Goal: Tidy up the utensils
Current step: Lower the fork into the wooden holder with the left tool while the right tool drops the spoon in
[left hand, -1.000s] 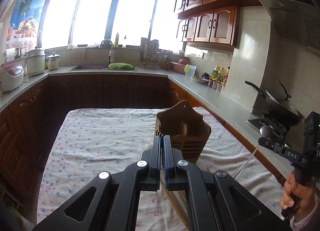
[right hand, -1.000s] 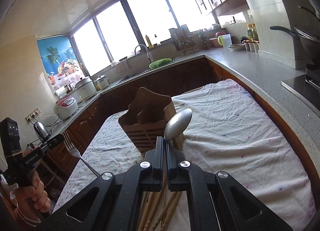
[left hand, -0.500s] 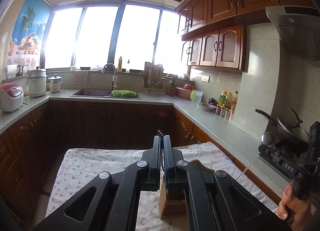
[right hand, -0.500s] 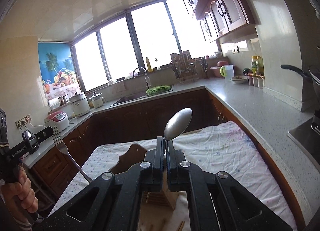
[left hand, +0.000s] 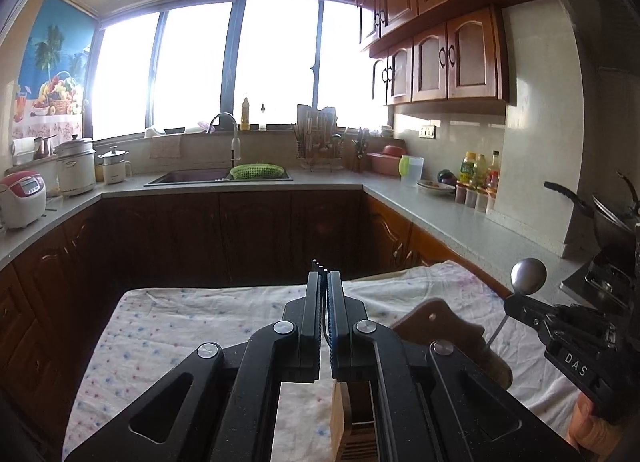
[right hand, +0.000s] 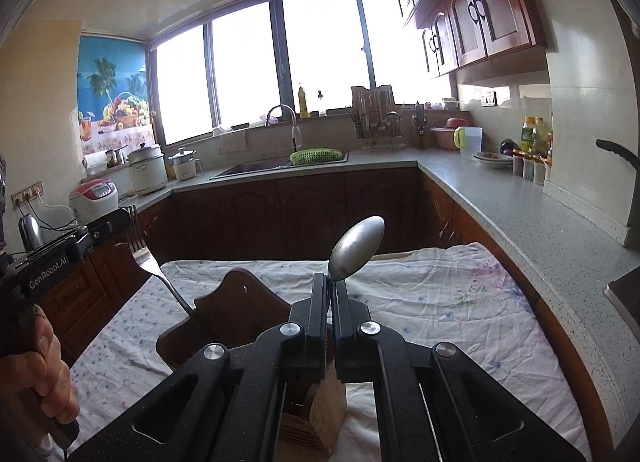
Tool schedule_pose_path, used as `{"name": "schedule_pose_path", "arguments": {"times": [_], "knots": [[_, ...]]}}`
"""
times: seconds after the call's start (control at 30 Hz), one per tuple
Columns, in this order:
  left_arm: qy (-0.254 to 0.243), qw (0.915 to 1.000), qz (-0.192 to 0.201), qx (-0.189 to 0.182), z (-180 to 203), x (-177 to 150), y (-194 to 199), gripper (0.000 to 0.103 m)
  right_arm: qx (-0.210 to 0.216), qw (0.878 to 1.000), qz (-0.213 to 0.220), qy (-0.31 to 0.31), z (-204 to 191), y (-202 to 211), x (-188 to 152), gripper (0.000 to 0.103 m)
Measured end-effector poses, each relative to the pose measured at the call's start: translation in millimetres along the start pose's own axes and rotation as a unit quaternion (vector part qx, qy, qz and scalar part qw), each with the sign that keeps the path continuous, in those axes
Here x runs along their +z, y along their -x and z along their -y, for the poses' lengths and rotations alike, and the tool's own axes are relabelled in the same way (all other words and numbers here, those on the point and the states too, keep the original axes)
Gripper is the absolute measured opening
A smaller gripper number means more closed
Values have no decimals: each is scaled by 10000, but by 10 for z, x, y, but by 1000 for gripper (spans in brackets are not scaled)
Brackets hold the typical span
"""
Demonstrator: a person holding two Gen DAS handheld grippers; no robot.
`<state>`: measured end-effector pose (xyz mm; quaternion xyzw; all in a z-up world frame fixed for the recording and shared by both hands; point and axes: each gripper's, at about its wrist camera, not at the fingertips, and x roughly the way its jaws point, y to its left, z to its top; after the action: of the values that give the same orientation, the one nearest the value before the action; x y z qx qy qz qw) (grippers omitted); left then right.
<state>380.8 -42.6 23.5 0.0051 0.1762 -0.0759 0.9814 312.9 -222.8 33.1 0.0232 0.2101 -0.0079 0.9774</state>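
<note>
Now, table: cloth-covered table fills the lower middle of both views, kitchen counters wrapping round behind it.
Holder: wooden holder stands on the cloth, right under and just ahead of both grippers; its tall arched back rises on the left in the right wrist view, slotted box front showing low between the fingers.
Left gripper: left gripper is clamped tight on the fork, jaws closed with only the tine tips peeking above them in its own view.
Fork axis: tines up, handle slanting down toward the holder's back board; seen from the right wrist, the handle's lower end meets the edge of the board, though whether it touches I cannot tell.
Right gripper: right gripper is pinched shut on the spoon at the neck, bowl up and tilted right.
Spoon axis: handle runs down behind the fingers toward the holder's opening; its lower end is hidden.
Key relation: the holder lies below both jaws, so each utensil looks set to go in handle first, by a straight drop.
Nearer hand: my call, the left, since the fork's handle already reaches the holder.
Risk: the fork could catch on the back board rather than find a slot.
</note>
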Motion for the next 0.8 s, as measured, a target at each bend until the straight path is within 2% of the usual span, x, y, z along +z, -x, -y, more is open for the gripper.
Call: {"name": "schedule_pose_path", "arguments": {"times": [0.23, 0.43, 0.5, 0.6, 0.67, 0.73, 0.77, 0.8], "knots": [[46, 9990, -372, -253, 92, -216, -279, 2, 126, 9989, -447, 31, 1, -218, -198, 2], [22, 9988, -388, -285, -60, -41, -345, 2, 133, 9985, -528, -39, 50, -259, -220, 3], [66, 9988, -381, -294, -257, 31, -208, 2, 152, 9984, -545, -89, 73, -263, -208, 3], [99, 9987, -404, -308, -280, 44, -200, 3, 149, 9982, -566, -138, 87, -269, -193, 3], [110, 9986, -405, -316, -271, 59, -173, 9, 169, 9981, -564, -203, 110, -260, -183, 6], [116, 9990, -354, -263, -278, 68, -122, 26, 132, 9982, -518, -255, 116, -226, -160, 9], [137, 9992, -287, -247, -288, 80, -73, 31, 133, 9983, -486, -291, 134, -199, -147, 15], [163, 9994, -222, -226, -301, 81, -24, 41, 132, 9984, -444, -337, 138, -163, -132, 25]]}}
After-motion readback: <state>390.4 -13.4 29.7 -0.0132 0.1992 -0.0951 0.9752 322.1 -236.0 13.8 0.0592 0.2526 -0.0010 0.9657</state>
